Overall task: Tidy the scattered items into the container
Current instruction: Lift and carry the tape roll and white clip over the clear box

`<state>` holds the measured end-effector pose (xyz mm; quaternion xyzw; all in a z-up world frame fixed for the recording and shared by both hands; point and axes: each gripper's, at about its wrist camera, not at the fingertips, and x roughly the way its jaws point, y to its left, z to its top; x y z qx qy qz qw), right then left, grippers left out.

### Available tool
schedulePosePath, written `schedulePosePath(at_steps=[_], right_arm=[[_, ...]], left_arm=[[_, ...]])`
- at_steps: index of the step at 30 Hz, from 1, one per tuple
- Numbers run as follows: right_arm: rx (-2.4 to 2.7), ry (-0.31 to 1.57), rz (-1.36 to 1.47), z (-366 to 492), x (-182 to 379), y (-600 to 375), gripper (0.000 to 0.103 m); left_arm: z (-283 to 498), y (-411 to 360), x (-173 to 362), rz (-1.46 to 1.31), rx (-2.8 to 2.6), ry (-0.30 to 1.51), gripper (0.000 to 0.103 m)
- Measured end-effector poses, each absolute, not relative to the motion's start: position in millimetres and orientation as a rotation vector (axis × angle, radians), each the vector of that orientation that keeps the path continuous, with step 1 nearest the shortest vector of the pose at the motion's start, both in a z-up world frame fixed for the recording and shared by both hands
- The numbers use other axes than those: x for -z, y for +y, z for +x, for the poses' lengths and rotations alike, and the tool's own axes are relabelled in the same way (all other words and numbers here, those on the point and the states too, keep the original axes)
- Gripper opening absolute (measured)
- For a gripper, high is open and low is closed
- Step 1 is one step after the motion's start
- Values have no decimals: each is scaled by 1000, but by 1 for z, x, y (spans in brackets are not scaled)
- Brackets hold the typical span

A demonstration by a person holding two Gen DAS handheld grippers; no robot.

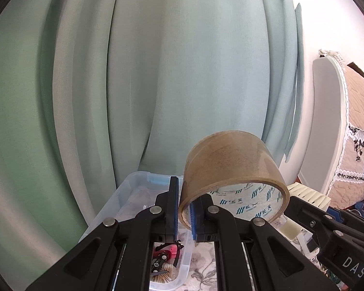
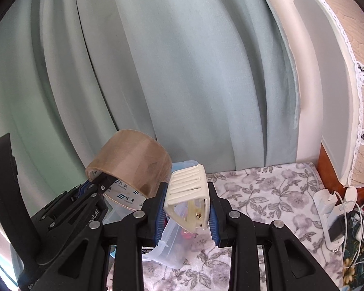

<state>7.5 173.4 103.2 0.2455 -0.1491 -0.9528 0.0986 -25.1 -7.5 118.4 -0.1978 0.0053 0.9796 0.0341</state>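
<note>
1. L tool [image 1: 185, 208]: I'm pinching the wall of the brown tape roll [image 1: 230, 167], lifted over the clear container [image 1: 133, 189].
2. R tool [image 2: 187, 209]: I'm clamping a cream plastic clip [image 2: 188, 189], just beside the roll.
3. Container is sitting on the floral-cloth table [image 2: 254, 194].

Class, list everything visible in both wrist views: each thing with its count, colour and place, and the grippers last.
Brown packing tape roll: one, brown with a white printed core, held up over the box.
Cream ribbed plastic clip: one, cream, held above the cloth.
Clear plastic storage box: one, transparent, on the cloth, small items inside.
Floral tablecloth: one, white and grey.
Pale green curtain: one, behind.
White chargers and cables: several, far right.
Left gripper: black, shut on the roll's wall.
Right gripper: black, shut on the clip.
</note>
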Motion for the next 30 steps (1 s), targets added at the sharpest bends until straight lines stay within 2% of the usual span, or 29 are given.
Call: schedulePosePath(at_steps=[19,30], right_arm=[[2731,-311,757,-10,-106,111,32],[2647,-253,882,-40,-77,73,32]], left_arm=[[-38,-78,-114,-658,-3109,-134,8],[-61,-112,-85,-809,-3134,-168,8]])
